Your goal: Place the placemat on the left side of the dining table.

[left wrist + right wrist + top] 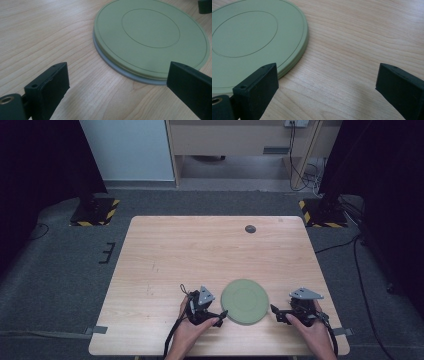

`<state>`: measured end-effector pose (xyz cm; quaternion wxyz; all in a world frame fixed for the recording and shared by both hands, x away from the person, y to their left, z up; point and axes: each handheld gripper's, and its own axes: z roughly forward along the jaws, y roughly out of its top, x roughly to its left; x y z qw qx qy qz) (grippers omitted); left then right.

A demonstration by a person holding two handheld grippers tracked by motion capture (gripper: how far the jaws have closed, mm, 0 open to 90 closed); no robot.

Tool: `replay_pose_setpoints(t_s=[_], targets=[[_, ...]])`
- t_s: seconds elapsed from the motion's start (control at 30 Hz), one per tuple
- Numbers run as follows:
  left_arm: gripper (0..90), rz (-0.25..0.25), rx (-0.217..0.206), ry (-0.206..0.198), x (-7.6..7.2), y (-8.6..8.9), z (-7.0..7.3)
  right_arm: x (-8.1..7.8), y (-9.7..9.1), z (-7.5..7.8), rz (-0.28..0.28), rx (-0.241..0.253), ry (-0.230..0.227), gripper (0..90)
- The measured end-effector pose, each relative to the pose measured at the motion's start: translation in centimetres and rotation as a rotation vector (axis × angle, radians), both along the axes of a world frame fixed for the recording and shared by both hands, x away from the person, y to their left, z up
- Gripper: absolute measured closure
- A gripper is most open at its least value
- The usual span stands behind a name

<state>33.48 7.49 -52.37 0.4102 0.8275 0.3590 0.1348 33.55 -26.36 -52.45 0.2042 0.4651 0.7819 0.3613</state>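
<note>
Status from the high view: green plate (pixel 245 301) lies flat near the front edge of the table (pixel 200 250), between our two tools. Left hand-held gripper (pixel 222 315) sits just beside the plate's left rim, one jaw tip at or over the edge. Right hand-held gripper (pixel 275 311) is near the right rim but apart from it. A small dark round object (pixel 250 228) sits far back on the table, well apart from everything.

Left gripper view: jaws spread wide, nothing between them but bare wood. The green plate (pixel 152 37) lies ahead and to the right; a grey rim (pixel 117 68) shows under it, so we judge it may be a second disc stacked below, but we cannot tell for sure. The right-side jaw overlaps the plate's near edge in this view; contact is unclear.

Right gripper view: jaws also released and wide, holding nothing. Plate (pixel 257 40) lies ahead-left, with the left-side jaw near its rim.

Progress, as we judge it: approach is done on both sides, no grasp yet. What's left is closing on the rim and lifting or moving the plate.
</note>
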Motion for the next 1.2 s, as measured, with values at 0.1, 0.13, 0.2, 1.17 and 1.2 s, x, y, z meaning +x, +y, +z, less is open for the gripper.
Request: replay_pose_setpoints(t_s=[0.1,0.13,0.2,1.17,1.2], targets=[[4.2,-0.001,0.013,-0.001,0.0,-0.8,-0.2,0.0,0.6,-0.2,0.02,-0.008,0.011,4.7],[4.2,-0.003,0.023,-0.008,-0.1,-1.0,-0.2,-0.1,0.8,-0.2,0.026,-0.012,0.013,4.7],[4.3,-0.009,0.033,-0.015,-0.2,-1.1,-0.2,-0.1,1.0,-0.3,0.034,-0.015,0.014,4.7],[13.9,0.048,0.059,-0.026,0.4,-1.9,-0.6,0.2,2.9,-0.3,0.001,-0.054,0.008,4.5],[14.0,0.046,0.06,-0.026,0.4,-1.8,-0.6,0.2,2.9,-0.4,0.007,-0.059,0.005,4.5]])
